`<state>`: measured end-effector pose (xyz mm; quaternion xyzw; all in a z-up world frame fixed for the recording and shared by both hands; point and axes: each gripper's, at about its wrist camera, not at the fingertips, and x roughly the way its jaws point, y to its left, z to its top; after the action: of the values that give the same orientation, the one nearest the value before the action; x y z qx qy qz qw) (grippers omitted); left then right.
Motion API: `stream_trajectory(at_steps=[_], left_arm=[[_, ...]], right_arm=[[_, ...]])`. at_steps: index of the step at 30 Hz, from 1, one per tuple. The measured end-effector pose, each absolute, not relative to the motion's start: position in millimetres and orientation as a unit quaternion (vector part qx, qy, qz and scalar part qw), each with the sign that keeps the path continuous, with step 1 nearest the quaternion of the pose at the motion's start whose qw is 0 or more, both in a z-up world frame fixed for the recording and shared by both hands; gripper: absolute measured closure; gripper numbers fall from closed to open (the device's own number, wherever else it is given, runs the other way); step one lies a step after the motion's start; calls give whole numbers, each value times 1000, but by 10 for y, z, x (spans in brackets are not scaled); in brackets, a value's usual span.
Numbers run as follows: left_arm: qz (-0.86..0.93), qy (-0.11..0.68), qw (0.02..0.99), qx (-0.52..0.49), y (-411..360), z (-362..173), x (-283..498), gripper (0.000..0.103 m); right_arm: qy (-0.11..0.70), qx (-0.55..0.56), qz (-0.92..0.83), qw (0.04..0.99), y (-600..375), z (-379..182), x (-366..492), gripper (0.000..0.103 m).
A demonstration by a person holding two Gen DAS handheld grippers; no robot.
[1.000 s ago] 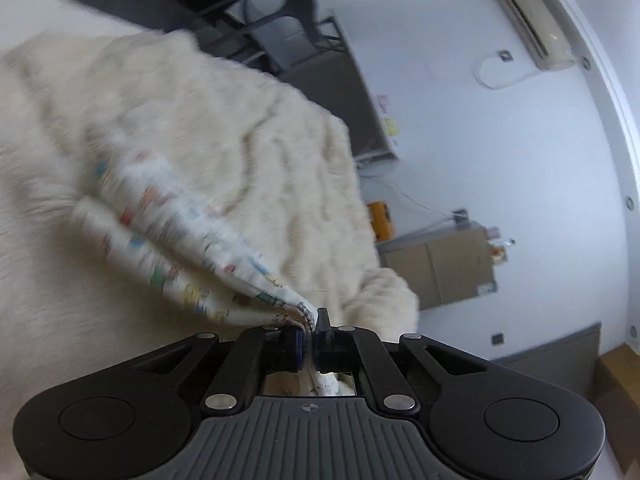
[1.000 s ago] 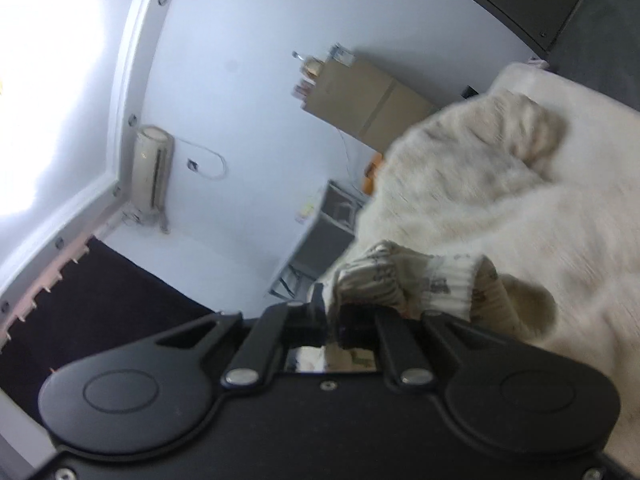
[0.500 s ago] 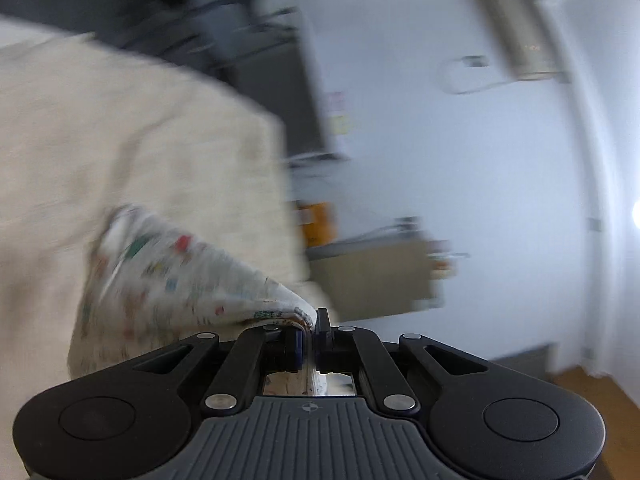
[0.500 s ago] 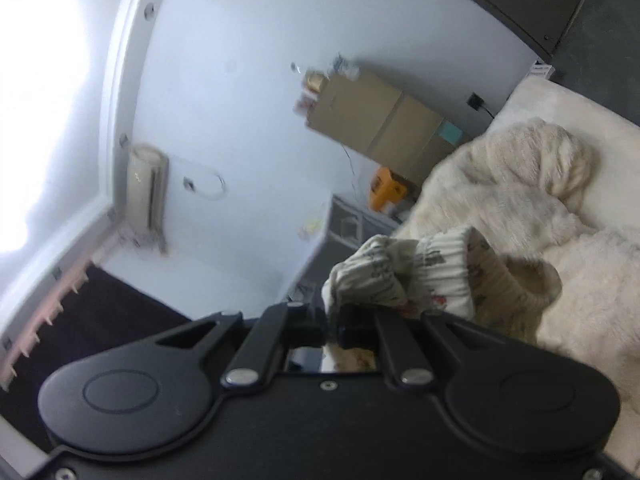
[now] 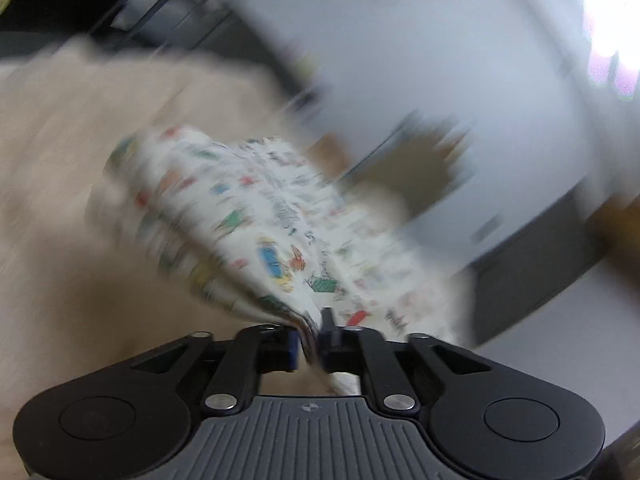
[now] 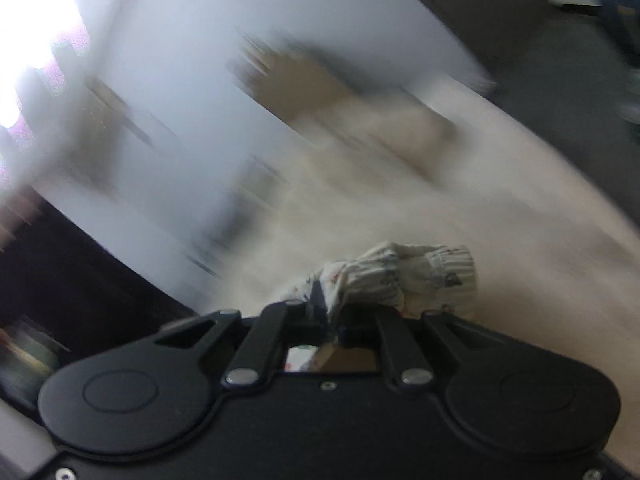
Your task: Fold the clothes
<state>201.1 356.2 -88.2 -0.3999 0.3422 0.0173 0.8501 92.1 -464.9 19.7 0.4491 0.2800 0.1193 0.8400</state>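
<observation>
A small white garment with a colourful cartoon print [image 5: 260, 220] hangs in the air above a cream fluffy blanket [image 5: 52, 200]. My left gripper [image 5: 314, 332] is shut on one edge of the garment, which fans out ahead of the fingers. My right gripper [image 6: 330, 312] is shut on the garment's gathered elastic band [image 6: 416, 276], bunched just beyond the fingertips. Both views are heavily motion-blurred.
The fluffy blanket also shows in the right wrist view [image 6: 460, 200]. A brown cardboard box [image 5: 420, 168] stands against the white wall behind, next to a dark cabinet [image 5: 532, 256]. The box also appears blurred in the right wrist view [image 6: 304, 84].
Both grippers have swung quickly with the garment still held. The cloth has spread open in front of the left gripper, and the room has shifted and blurred in both views.
</observation>
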Motion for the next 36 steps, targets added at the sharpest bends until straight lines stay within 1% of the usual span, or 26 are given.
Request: stream_trajectory(at_steps=[1, 2, 3, 4, 5, 6, 7, 8, 9, 10, 12, 14, 16, 20, 23, 25, 28, 30, 31, 32, 36], left_arm=[[46, 348, 841, -412, 3611, -1151, 1935, 90], [59, 336, 841, -419, 3641, -1218, 1875, 90], [74, 312, 847, -423, 3693, -1231, 1765, 85], [90, 287, 853, -427, 3745, -1243, 1654, 71], [99, 278, 856, -425, 3763, -1202, 1604, 62], [102, 265, 864, -416, 3766, -1073, 1525, 55], [106, 251, 872, -407, 3768, -944, 1445, 55], [95, 242, 882, -392, 3704, -783, 1402, 55], [85, 233, 892, -377, 3640, -621, 1359, 54], [79, 229, 897, -369, 3651, -612, 1361, 49], [34, 207, 930, -301, 3341, -251, 1300, 41], [-11, 210, 947, -242, 2952, 1, 1280, 39], [-45, 220, 954, -197, 2631, 152, 1353, 38], [-97, 249, 959, -91, 1863, 238, 1453, 38], [-114, 262, 957, -56, 1581, 87, 1422, 38], [-142, 278, 949, -37, 1383, -66, 1353, 38], [-210, 301, 930, -3, 1090, -177, 1210, 39], [-240, 304, 922, 17, 914, -181, 1128, 41], [-266, 299, 916, 33, 800, -162, 1084, 42], [-286, 291, 912, 47, 700, -143, 1036, 42], [-347, 248, 900, 92, 243, -23, 964, 42]], right_arm=[[302, 442, 108, 838, -4664, -42, 860, 99], [323, 435, 97, 835, -4680, -280, 799, 97], [344, 427, 86, 832, -4695, -519, 738, 95], [347, 408, 84, 840, -4657, -530, 688, 88], [341, 382, 86, 855, -4590, -415, 643, 77], [334, 356, 88, 868, -4523, -301, 598, 69], [327, 330, 90, 881, -4456, -186, 553, 54], [320, 303, 92, 893, -4389, -71, 508, 48], [312, 276, 94, 904, -4322, 43, 464, 48], [304, 249, 96, 915, -4255, 158, 419, 46], [287, 193, 99, 933, -4121, 387, 329, 46], [269, 138, 102, 948, -3988, 616, 239, 45], [255, 84, 136, 954, -3738, 829, 172, 46], [255, -22, 248, 934, -2878, 966, 183, 49], [269, -115, 288, 912, -2255, 853, 257, 53], [281, -154, 298, 899, -1965, 715, 330, 54], [297, -171, 304, 889, -1772, 550, 414, 55], [301, -178, 306, 886, -1708, 462, 447, 59], [304, -181, 306, 884, -1676, 419, 463, 76], [306, -175, 304, 885, -1683, 406, 512, 101], [319, -62, 326, 888, -1939, 655, 693, 101]])
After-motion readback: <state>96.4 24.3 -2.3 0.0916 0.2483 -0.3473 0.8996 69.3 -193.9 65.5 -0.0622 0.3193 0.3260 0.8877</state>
